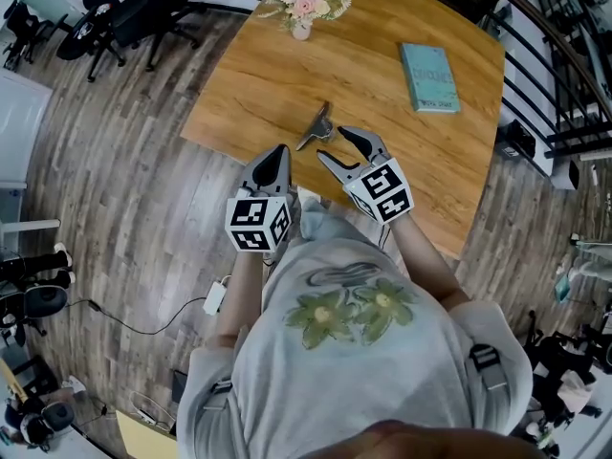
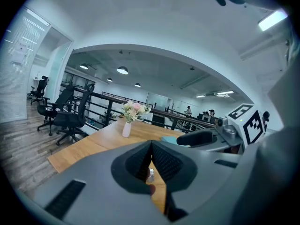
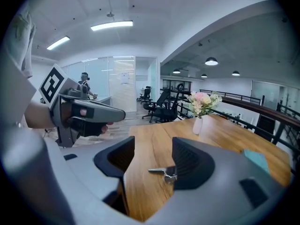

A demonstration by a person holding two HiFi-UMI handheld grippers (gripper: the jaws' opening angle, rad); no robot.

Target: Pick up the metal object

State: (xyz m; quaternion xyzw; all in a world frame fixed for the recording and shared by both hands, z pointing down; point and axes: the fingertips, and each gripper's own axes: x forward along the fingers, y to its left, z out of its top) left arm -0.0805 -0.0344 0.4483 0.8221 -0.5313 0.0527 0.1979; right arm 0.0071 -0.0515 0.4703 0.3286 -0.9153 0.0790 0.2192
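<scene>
I see my right gripper [image 1: 332, 143] with its jaws spread apart and gripping nothing; the metal object [image 1: 316, 127] lies flat on the bench [image 1: 268, 65], just past the tips, close by one pad in the right gripper view. My left gripper [image 1: 277, 156] hangs just beside it, jaws pressed together and empty. A flower vase [image 1: 302, 3] and a teal book [image 1: 428, 77] sit farther back
</scene>
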